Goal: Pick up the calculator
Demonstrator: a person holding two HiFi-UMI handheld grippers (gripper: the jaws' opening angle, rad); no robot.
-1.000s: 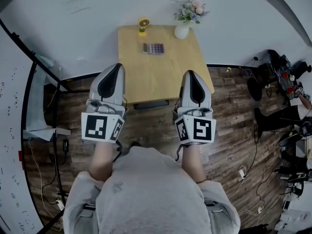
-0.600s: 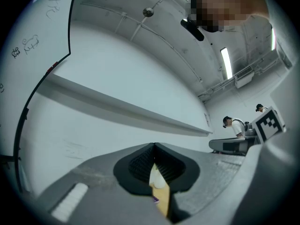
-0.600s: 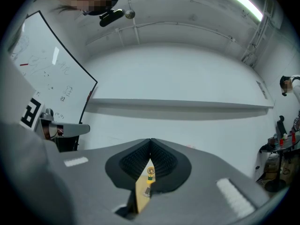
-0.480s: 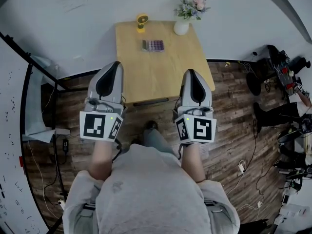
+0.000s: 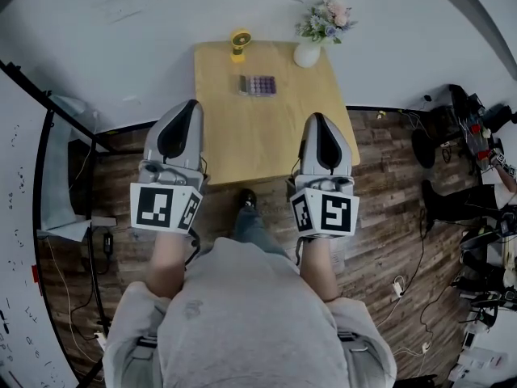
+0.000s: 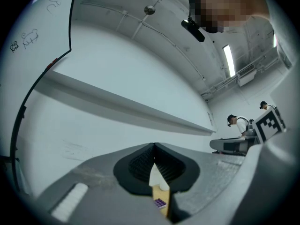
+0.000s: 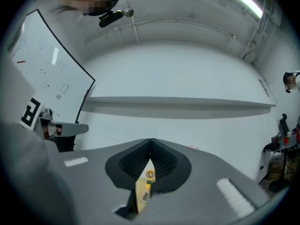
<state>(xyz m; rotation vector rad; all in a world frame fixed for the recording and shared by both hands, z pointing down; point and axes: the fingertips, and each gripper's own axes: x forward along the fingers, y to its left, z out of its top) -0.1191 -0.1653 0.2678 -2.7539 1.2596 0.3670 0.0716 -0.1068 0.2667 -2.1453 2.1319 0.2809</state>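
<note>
Left tool point(image 5: 190, 105) and right tool point(image 5: 316, 120), clenched empty, now sit nearer the surface point(image 5: 266, 140); open one before the far-edge calculator point(image 5: 257, 84).

A light wooden table point(image 5: 266, 140) bears a purple-keyed calculator point(image 5: 257, 85), a small yellow fan point(image 5: 239, 42) and a white flower vase point(image 5: 307, 53).

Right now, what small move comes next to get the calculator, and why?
Probably reach the right gripper forward over the table toward the calculator, opening its jaws on the way. The calculator lies on the table's far half, beyond the right gripper and the left gripper, both near its front edge with jaws shut and empty.
</note>
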